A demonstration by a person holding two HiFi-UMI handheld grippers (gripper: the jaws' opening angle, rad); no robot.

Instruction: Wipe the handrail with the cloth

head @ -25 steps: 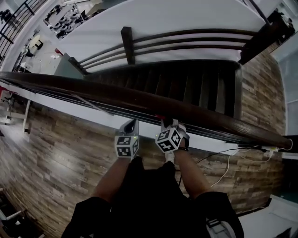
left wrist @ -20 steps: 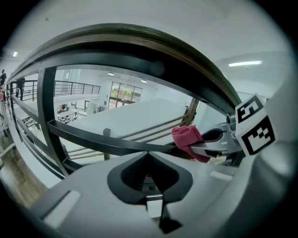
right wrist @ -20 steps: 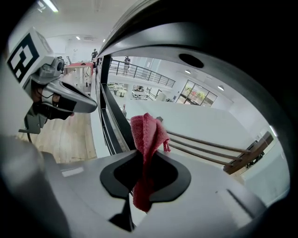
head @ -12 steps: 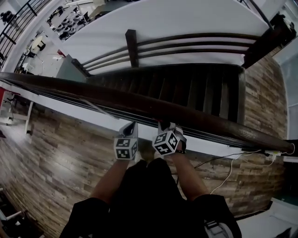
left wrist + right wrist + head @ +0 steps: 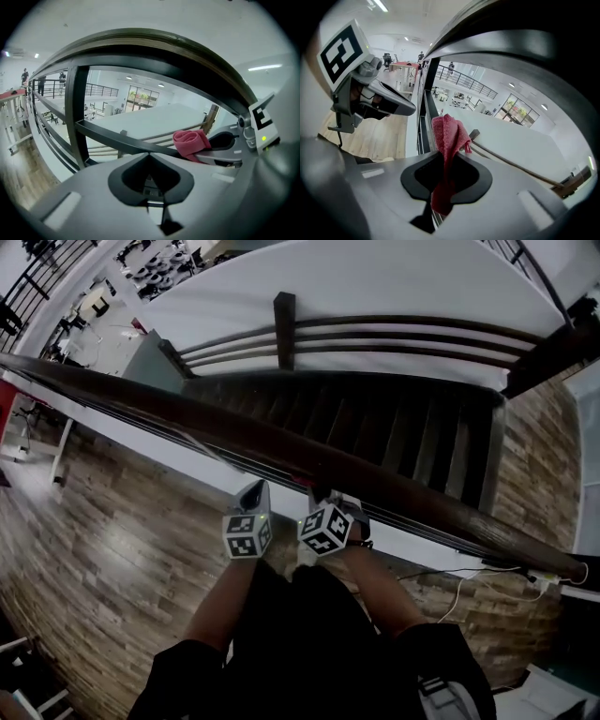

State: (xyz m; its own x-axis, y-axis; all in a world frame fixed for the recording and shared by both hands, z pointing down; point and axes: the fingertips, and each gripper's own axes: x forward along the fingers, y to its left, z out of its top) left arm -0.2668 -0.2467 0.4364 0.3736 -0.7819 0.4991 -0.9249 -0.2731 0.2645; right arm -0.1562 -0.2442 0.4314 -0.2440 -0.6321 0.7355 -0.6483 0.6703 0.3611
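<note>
Dark wood fills the frame as the handrail [image 5: 281, 442] runs from upper left to lower right above the stairs [image 5: 394, 423], and we stand at it on a plank floor [image 5: 122, 549]. Our left gripper [image 5: 251, 495] points up just below the rail, jaws pressed together with nothing between them. Just beside it, our right gripper [image 5: 326, 497] is clamped on the red cloth [image 5: 449, 136], held close under the rail. We cannot tell whether the cloth touches it.

Handrail [image 5: 187, 418] cut off at left edge — distant people [image 5: 24, 75] tiny.
</note>
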